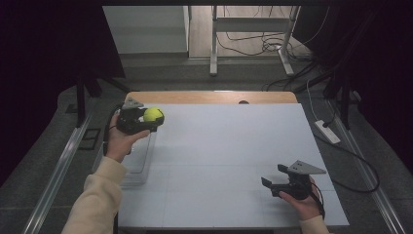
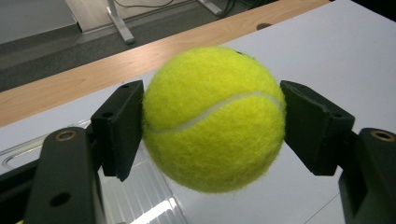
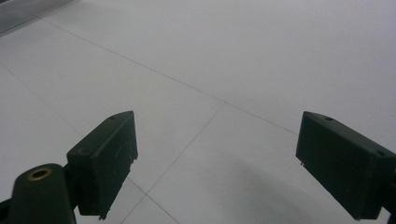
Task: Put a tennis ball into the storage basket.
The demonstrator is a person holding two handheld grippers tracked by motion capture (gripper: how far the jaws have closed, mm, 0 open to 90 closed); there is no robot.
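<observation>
Yellow-green felt, fuzzy and matted, with one pale curved seam: tennis ball [image 2: 214, 119] clamped between the two black jaws of the left gripper [image 2: 212, 123], pads pressed flat against opposite sides. In the high view, same ball [image 1: 153, 115] at upper left of the frame, carried clear of the surface in the left gripper [image 1: 146, 119], just above the far end of a clear plastic tray [image 1: 139, 165] lying along the left edge of the white table [image 1: 229, 151]. Ribbed, glossy tray floor visible low in the left gripper view [image 2: 140, 200], right beneath the ball.

Pick-up judged done: ball lifted and firmly gripped. Left to do, judging by position: lowering and release, either into the tray below or onto the white board beside it; which of the two, impossible to tell.

Right gripper [image 1: 275, 181] at lower right of the high view, resting low over the table in the right hand [image 1: 303, 200], jaws spread wide with nothing between them. In the right gripper view, same wide gap [image 3: 217, 168] over bare matte white panels crossed by thin seams.

Materials: hard, blocky black plastic jaws with brass-coloured screw inserts; grey three-cornered plates on top of both grippers; smooth white tabletop with a strip of pale wood [image 1: 209, 97] along the far edge; cream knitted sleeve [image 1: 97, 200] at lower left.
</observation>
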